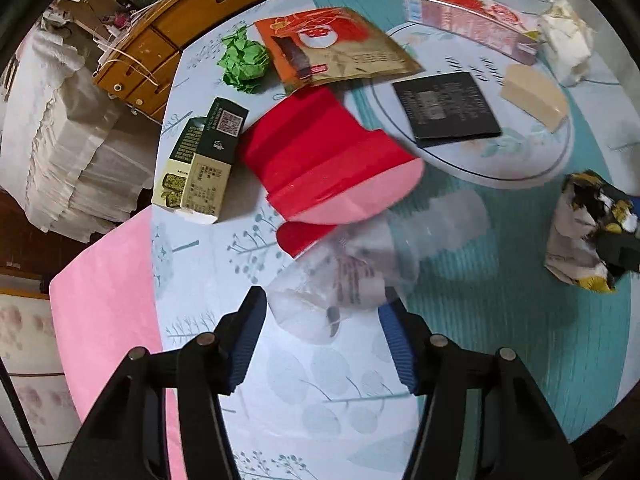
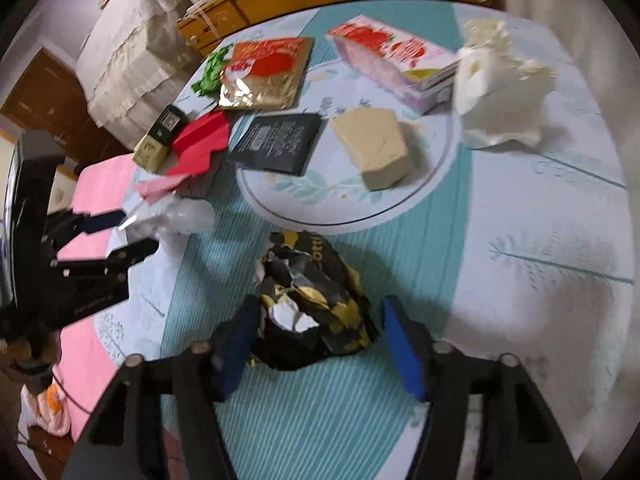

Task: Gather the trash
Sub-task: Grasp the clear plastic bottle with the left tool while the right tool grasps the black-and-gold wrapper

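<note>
Down on the counter (image 1: 312, 380), trash lies loose, and no bin shows in either view. The left tool (image 1: 322, 308) stands partly open, its blue pads flanking a crumpled clear plastic wrapper (image 1: 340, 280); contact cannot be told. The right tool (image 2: 316, 320) is likewise partly open around a crumpled black-and-yellow wrapper (image 2: 312, 300), the left pad touching or nearly so, the right pad apart. Only the left view shows the green paper ball (image 1: 244, 60) whole and the olive carton (image 1: 200, 160) closely; the right view shows the beige block (image 2: 372, 148) and the white tissue wad (image 2: 500, 96) plainly.
</note>
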Available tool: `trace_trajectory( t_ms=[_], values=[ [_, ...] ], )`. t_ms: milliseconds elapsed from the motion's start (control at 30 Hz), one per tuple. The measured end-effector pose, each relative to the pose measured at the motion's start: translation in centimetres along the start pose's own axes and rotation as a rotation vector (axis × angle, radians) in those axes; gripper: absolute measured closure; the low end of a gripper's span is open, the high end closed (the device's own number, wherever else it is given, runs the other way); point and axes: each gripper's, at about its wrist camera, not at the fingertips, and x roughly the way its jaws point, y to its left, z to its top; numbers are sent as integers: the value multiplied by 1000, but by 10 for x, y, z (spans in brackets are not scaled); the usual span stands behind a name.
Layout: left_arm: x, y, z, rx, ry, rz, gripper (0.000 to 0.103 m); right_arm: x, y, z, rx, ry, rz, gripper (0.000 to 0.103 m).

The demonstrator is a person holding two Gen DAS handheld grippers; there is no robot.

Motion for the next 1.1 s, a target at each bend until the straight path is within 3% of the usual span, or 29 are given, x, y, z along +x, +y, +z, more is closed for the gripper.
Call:
trace_trajectory(
  t_ms=[267,333,367,567,800,1100],
  values=[
    [18,10,20,-20,53,-28,47,7,-10,10,5,2,54,48],
    [22,8,25,-25,60,-42,52,7,-12,10,8,2,65,48],
    [24,7,27,-30,63,-53,61,7,-13,10,9,2,68,48],
    [17,-3,27,-78,48,-74,62,5,-14,9,-4,-5,78,53],
    [-11,-6,-1,-186,40,-140,62,-4,-13,5,-5,-10,49,56],
    [-51,-4,-48,-261,7,-172,62,-19,-8,-15,19,-25,31,57]
  ],
)
